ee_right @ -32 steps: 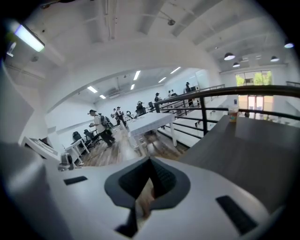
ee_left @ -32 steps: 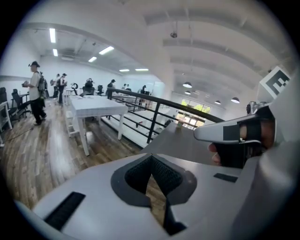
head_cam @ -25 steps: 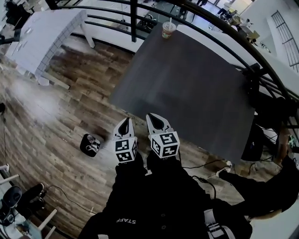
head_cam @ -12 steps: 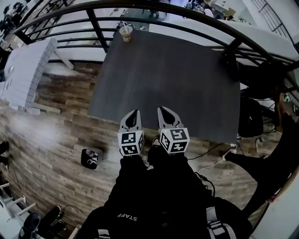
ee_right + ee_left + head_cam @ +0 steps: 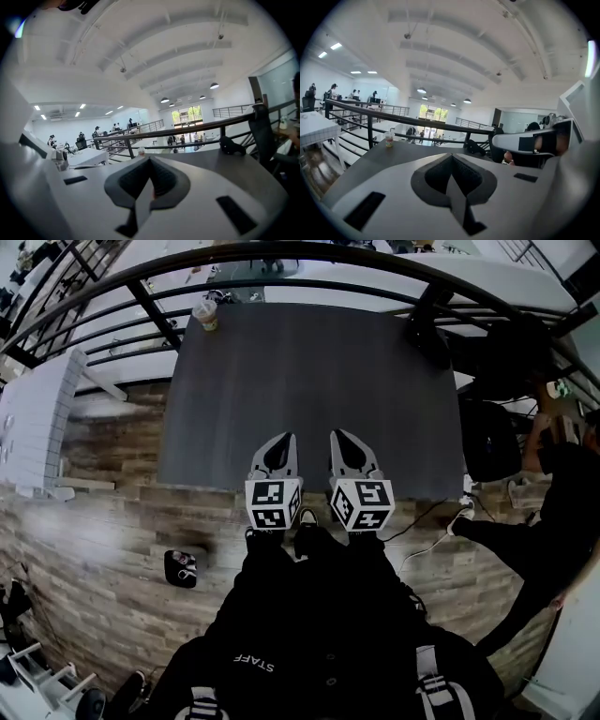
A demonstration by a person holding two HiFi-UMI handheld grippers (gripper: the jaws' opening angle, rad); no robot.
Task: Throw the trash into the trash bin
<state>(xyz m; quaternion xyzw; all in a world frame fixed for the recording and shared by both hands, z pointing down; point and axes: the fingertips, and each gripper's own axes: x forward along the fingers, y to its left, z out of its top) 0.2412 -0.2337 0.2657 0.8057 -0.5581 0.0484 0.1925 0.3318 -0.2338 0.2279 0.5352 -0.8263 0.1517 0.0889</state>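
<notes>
The left gripper (image 5: pixel 281 442) and right gripper (image 5: pixel 343 439) hover over the table's (image 5: pixel 309 381) near edge, jaws pressed together, nothing between them. The trash, a cup (image 5: pixel 205 313), stands at the far left corner — best to open early and close gently round its wall.

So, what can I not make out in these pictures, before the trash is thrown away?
Trash bin: none surely recognisable in any view.
Small black thing on the floor, head view: too small to identify.
Cup at the far left corner of the table, head view: too small to show its contents.
Dark lump at the far right corner, right gripper view: too dark to name.
</notes>
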